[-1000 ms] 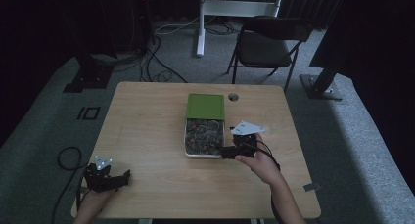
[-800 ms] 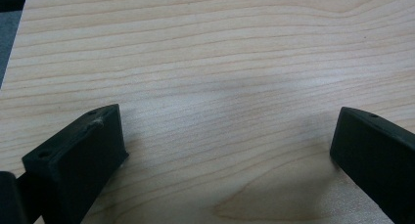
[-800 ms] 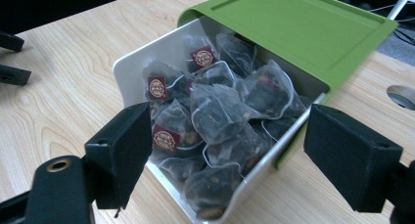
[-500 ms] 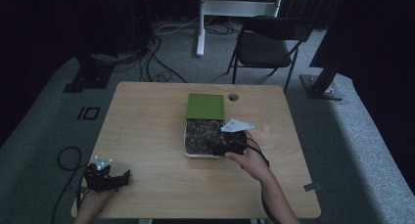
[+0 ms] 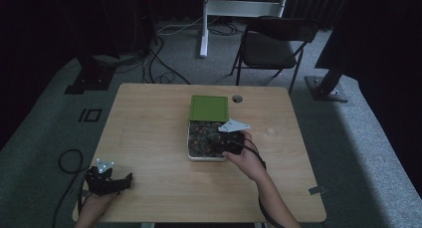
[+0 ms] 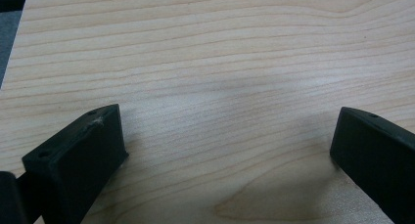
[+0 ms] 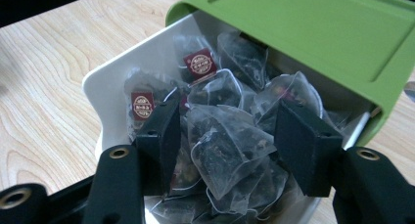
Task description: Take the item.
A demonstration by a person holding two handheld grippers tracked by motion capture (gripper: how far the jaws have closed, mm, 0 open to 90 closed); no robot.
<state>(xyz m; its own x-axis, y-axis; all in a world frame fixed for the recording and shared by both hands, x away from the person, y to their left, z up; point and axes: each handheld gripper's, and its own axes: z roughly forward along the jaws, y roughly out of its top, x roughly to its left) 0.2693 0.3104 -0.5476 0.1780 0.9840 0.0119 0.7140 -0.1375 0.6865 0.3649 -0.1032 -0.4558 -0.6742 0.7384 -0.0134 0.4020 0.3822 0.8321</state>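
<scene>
High view: pale wooden counter (image 5: 149, 138) on a grey carpet, a folding chair (image 5: 271, 44) beyond its far edge. Near the middle, toward the far edge, a white box (image 5: 191, 156) with its green lid (image 5: 208, 108) slid back over the far half — dark contents exposed in the near half. Right claw (image 5: 219, 141) over the box's near right part, held by the right hand (image 5: 246, 156), grey plate on top. Left claw (image 5: 127, 179) at the near left corner of the counter, resting low, left hand (image 5: 94, 208) behind it at the near edge.

Left gripper view: two black jaws spread wide, released, nothing between them but bare wood grain.

Right gripper view: jaws parted, down among the tea bags (image 7: 230, 145) in the white box (image 7: 105, 87) — one clear pyramid bag of dark leaves lying between them, jaws not pressing it as far as can be seen. Red paper tags (image 7: 199, 61) on strings among the bags. Green lid (image 7: 318, 28) tilted across the far right part of the box.
</scene>
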